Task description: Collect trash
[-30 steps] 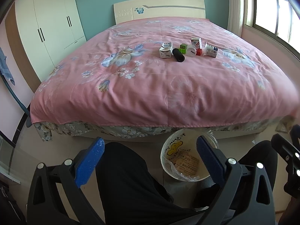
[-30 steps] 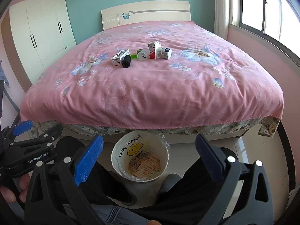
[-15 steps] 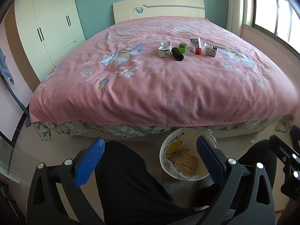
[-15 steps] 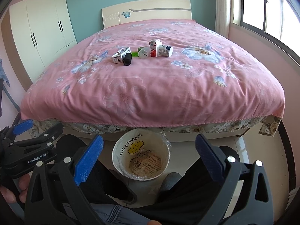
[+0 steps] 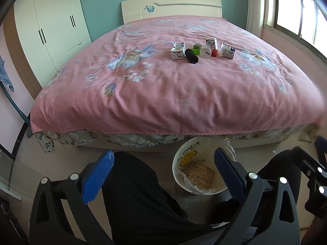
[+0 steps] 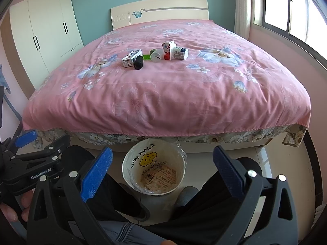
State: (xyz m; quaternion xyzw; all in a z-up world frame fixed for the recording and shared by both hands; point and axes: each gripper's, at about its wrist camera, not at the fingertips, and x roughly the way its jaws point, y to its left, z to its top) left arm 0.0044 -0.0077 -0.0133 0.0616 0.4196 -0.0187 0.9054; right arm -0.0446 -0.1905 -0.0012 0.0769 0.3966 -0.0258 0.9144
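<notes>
Several pieces of trash lie in a cluster on the pink bed point(image 5: 163, 85): a white carton point(image 5: 177, 51) point(image 6: 131, 58), a black cylinder point(image 5: 191, 56) point(image 6: 138, 62), green blocks point(image 5: 196, 48), a white round lid point(image 6: 156, 55), a red block point(image 5: 214, 52), and more cartons point(image 6: 179, 53). A white trash bin point(image 5: 202, 171) point(image 6: 154, 168) lined with plastic stands on the floor at the bed's foot. My left gripper point(image 5: 162, 169) is open and empty, low over the floor. My right gripper point(image 6: 162, 167) is open and empty above the bin.
A person's dark-clothed legs point(image 5: 139, 194) sit either side of the bin. A white wardrobe point(image 5: 51, 30) stands at the left. A window point(image 6: 296, 6) is at the right. The left gripper's body point(image 6: 30, 169) shows in the right wrist view.
Both cameras have drawn slightly back and down from the bed. The trash and bin have not moved. Both grippers stay open.
</notes>
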